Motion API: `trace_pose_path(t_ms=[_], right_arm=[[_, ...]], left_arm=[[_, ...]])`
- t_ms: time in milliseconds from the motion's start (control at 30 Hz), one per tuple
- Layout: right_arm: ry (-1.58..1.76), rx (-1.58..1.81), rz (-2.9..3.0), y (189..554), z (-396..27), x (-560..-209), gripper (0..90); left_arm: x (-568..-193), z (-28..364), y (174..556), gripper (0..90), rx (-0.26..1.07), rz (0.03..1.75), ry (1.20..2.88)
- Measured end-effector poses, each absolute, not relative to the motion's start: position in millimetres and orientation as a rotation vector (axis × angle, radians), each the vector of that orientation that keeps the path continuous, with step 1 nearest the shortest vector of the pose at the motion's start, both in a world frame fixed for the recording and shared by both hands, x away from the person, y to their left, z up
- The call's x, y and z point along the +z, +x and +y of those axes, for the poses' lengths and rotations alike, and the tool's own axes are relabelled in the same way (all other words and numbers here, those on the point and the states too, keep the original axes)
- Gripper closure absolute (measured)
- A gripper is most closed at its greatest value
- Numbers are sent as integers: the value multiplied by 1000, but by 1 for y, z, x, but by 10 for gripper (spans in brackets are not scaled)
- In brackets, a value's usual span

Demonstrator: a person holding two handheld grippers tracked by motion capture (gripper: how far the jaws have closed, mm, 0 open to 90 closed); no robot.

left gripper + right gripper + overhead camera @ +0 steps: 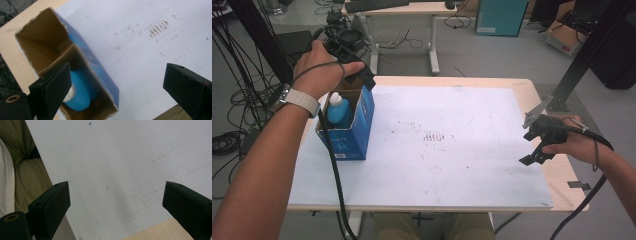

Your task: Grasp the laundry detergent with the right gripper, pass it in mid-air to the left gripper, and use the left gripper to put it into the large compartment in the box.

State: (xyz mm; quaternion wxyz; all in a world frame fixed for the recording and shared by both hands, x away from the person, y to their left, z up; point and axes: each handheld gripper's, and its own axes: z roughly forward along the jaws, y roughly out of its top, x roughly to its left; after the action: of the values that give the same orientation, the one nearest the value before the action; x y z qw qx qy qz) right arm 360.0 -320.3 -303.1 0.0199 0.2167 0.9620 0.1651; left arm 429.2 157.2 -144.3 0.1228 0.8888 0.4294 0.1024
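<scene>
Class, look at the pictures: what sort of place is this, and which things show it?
Probably a lab or office workroom used for recording. Loose cables lie on the floor, a desk with a keyboard stands behind the table, and cardboard boxes sit by the wall.

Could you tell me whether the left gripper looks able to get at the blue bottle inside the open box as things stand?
Probably yes: the left gripper hangs open above the blue box, whose top is open, and the blue bottle stands uncovered inside. The box walls leave little room.
</scene>
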Motion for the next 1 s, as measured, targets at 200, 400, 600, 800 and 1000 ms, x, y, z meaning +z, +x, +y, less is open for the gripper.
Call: trace_pose_path(t_ms=[200, 400, 600, 800, 1000], right_arm=[[671, 532, 2981, 359, -320, -301, 75], [680, 532, 2977, 360, -320, -300, 75], [685, 539, 2970, 358, -320, -298, 75], [682, 539, 2971, 358, -321, -298, 74], [685, 533, 2973, 359, -321, -297, 75]], left_arm=[[-145, 134, 420, 80, 271, 1044, 2672], [-147, 110, 407, 82, 268, 888, 2702], [-150, 92, 399, 79, 260, 772, 2736], [-161, 77, 397, 77, 225, 691, 2768], [-174, 65, 394, 80, 197, 619, 2789]])
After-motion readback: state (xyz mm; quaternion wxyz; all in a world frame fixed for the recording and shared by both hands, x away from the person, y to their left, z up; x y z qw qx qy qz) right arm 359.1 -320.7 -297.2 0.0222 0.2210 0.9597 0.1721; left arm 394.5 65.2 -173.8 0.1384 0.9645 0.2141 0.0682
